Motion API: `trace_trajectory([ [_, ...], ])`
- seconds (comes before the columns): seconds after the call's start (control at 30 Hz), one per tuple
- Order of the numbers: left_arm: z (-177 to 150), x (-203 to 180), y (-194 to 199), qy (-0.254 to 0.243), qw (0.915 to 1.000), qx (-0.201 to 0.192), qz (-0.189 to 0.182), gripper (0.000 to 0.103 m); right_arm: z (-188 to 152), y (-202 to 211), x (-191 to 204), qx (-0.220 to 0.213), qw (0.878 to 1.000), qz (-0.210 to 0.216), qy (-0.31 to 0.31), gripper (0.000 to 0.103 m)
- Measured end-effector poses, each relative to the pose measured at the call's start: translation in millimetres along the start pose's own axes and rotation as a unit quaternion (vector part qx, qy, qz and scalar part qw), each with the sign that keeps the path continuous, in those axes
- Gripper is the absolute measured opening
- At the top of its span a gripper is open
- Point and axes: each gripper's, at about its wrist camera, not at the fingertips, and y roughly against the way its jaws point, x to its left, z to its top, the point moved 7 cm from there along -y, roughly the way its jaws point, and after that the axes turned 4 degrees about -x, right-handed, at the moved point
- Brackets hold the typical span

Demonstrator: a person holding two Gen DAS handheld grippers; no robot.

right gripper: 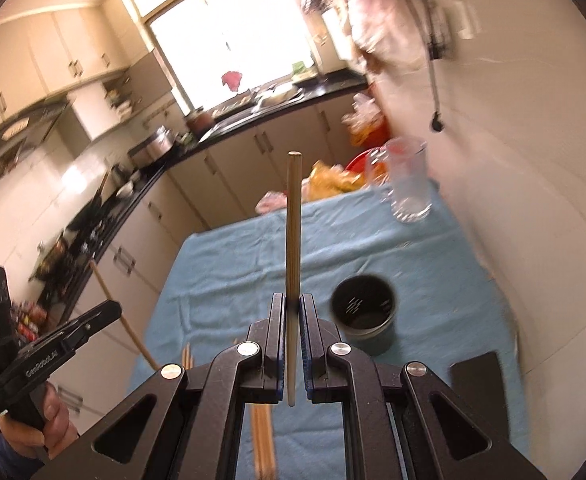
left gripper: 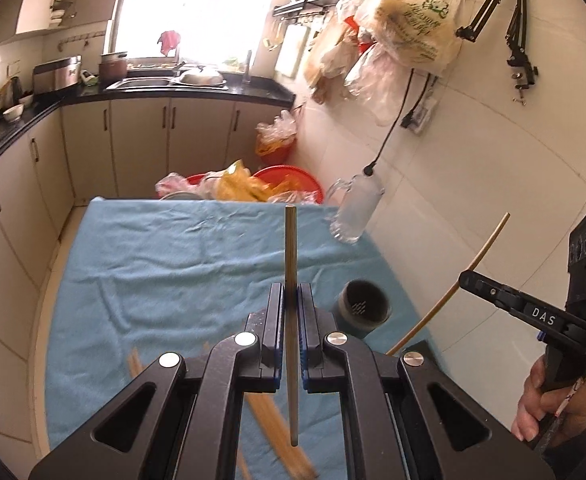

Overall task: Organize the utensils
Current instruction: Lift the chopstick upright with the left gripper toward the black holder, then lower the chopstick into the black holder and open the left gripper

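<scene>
Blue-clothed table [left gripper: 173,264]: both grippers [left gripper: 291,296] [right gripper: 291,306] clamp chopsticks [left gripper: 291,264] [right gripper: 294,240]; next, probably, lower each into the dark cup [right gripper: 363,312].

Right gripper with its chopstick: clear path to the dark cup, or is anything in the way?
Probably yes. The right gripper is shut on a chopstick, and the dark cup stands open-topped just right of it on the blue cloth. Nothing lies between; the glass mug sits farther back.
</scene>
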Motion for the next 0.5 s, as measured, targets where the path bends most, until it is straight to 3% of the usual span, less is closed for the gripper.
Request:
trace_trajectory([
  [0.33, 74.8, -64.6, -30.7, -0.024, 0.9983, -0.042, -0.033, 0.006, 60.6, 10.8, -49.8, -0.045, 0.998, -0.015, -0.042, 0.006],
  [0.5, 89.5, -88.0, -62.7, -0.022, 0.9979, -0.048, -0.037, 0.006, 77.7, -7.1, -68.6, -0.045, 0.997, -0.026, -0.050, 0.007],
])
